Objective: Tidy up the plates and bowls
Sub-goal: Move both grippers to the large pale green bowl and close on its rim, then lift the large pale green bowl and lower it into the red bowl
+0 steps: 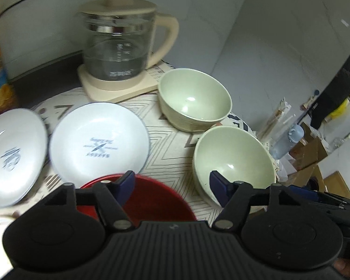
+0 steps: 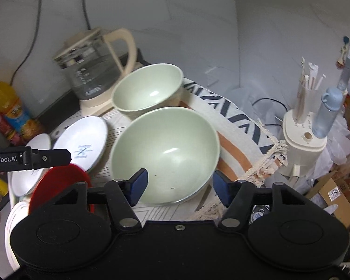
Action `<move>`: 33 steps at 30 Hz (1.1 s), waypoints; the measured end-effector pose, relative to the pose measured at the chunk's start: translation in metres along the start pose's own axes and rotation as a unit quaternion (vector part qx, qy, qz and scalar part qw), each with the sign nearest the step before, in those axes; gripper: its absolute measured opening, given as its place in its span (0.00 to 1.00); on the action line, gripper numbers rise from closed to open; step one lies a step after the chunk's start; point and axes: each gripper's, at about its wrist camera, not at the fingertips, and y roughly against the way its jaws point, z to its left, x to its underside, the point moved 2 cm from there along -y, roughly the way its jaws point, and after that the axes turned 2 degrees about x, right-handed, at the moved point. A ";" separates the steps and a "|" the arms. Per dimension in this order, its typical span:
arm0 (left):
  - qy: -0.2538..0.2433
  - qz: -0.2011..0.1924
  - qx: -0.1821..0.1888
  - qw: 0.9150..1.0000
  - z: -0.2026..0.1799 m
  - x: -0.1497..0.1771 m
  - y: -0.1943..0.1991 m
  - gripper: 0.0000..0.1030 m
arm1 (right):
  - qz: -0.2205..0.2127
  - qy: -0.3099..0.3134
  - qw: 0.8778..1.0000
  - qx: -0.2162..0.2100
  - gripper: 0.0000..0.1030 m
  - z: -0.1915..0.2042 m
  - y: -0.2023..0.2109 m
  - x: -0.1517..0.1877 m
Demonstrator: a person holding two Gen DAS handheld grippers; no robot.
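Both of my claws are spread wide and empty: my right claw (image 2: 180, 187) hangs just over the near green bowl (image 2: 165, 154), fingers straddling its front rim, which I judge is a lineup for lifting it into the far green bowl (image 2: 148, 91) that sits just behind it, rims nearly touching. My left claw (image 1: 172, 187) hovers above the red dish (image 1: 149, 200), whose rim sits between its fingers, so I read that as its own pick. Further left, two white plates (image 1: 99, 137) lie side by side, the outer one (image 1: 12, 156) blurred enough that I can't say whether they overlap. All of it rests on a zigzag-patterned cloth (image 2: 233, 116) over the counter. Behind stands a glass kettle (image 1: 119, 46) on its beige base, well clear of any stacking.
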 end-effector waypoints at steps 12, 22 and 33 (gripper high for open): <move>-0.026 0.059 0.029 0.997 -0.012 -0.012 -0.055 0.47 | 0.038 -0.026 0.999 0.025 0.38 -0.009 -0.037 -0.002; -0.028 0.109 0.046 0.993 -0.015 -0.011 -0.091 0.30 | 0.067 -0.030 0.997 0.037 0.27 -0.013 -0.061 0.001; -0.013 0.116 0.050 0.992 -0.021 -0.011 -0.099 0.18 | 0.068 -0.028 0.996 0.043 0.18 -0.011 -0.076 0.001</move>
